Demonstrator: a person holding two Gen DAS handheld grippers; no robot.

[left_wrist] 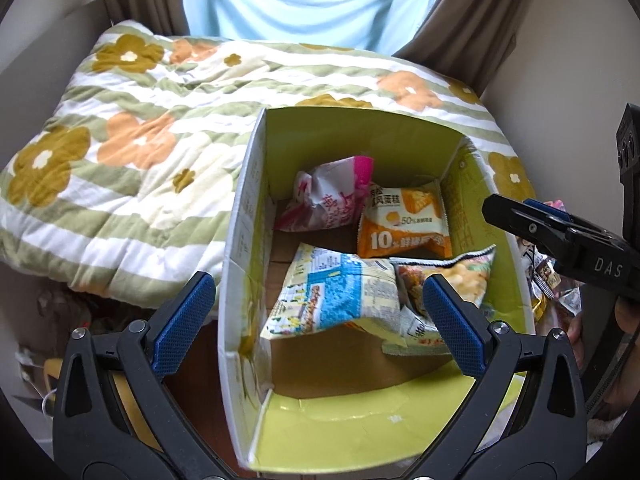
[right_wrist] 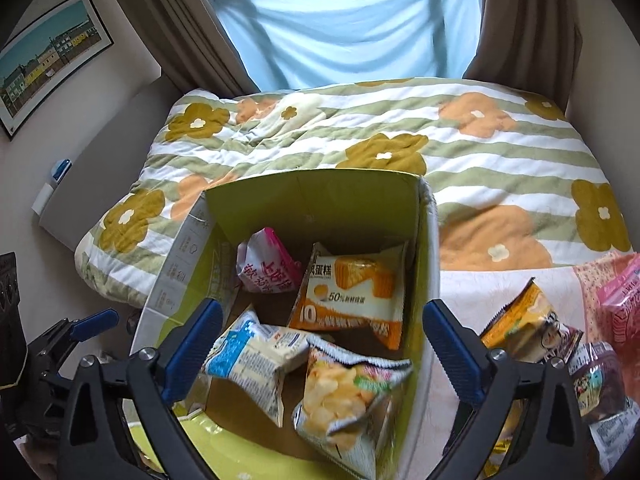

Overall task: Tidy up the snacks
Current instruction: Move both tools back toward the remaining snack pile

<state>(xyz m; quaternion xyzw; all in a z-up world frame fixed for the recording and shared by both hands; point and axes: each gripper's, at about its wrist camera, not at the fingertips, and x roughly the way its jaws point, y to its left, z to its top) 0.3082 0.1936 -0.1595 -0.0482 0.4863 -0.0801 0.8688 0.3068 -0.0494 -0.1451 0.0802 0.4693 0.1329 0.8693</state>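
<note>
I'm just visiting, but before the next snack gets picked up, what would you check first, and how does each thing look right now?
1. Right gripper open and empty: ok.
2. Left gripper open and empty: ok.
3. Cardboard box upright with its top open: ok.
4. Room left in the box: ok; four packets inside, including the orange cake packet and the chips bag.
5. Snacks still waiting outside, to the right of the box: ok, e.g. the yellow packet.
6. Which packet is easiest to grasp: cannot tell.
</note>
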